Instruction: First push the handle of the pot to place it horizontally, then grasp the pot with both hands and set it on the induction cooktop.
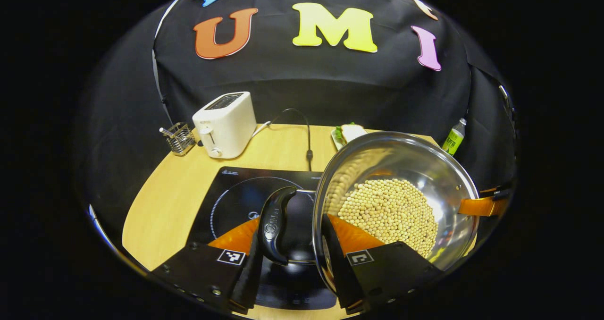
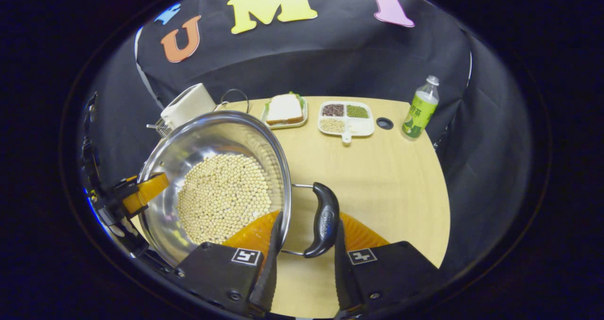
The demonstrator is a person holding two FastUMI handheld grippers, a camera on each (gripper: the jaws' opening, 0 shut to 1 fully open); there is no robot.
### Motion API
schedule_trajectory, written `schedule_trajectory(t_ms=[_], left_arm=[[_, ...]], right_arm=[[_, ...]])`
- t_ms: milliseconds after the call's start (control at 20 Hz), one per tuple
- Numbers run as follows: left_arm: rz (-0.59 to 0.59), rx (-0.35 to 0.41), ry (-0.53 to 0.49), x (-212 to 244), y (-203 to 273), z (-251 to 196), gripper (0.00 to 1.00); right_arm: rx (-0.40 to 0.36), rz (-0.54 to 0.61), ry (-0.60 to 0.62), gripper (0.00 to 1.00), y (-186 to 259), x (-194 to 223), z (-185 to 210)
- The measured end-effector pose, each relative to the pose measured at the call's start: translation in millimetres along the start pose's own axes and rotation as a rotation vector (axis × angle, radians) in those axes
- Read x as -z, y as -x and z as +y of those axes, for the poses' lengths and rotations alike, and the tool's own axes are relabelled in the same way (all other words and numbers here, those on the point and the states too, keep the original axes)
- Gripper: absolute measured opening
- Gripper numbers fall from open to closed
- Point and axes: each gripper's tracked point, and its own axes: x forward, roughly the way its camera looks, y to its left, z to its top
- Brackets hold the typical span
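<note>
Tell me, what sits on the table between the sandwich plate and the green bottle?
A divided tray of assorted grains, then a dark round hole in the tabletop, seen in the right gripper view between the sandwich plate and bottle.

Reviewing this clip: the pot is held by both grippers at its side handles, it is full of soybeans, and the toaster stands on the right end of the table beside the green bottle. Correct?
Not quite. The toaster stands at the far left by the wire rack, as the left gripper view shows; the green bottle is at the opposite end. The rest holds: both grippers flank the pot's handles, soybeans inside.

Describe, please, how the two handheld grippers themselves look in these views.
The left gripper and right gripper look alike: two broad, flat black finger plates, each with a small square black-and-white marker and round screw heads near the base.
</note>
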Motion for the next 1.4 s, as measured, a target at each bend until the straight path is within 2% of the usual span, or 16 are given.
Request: schedule_trajectory(t_ms=[550,1400], left_arm=[[0.025,-0.030,-0.011,1.8,-9.3,80.5,0.63],[0.063,-0.048,-0.031,3.2,-51.2,158.9,0.63]], right_arm=[[-0.016,0.038,-0.018,0.51,-28.0,2.0,83.2],[0.012,0.090,-0.060,0.51,-79.8,1.6,161.0]])
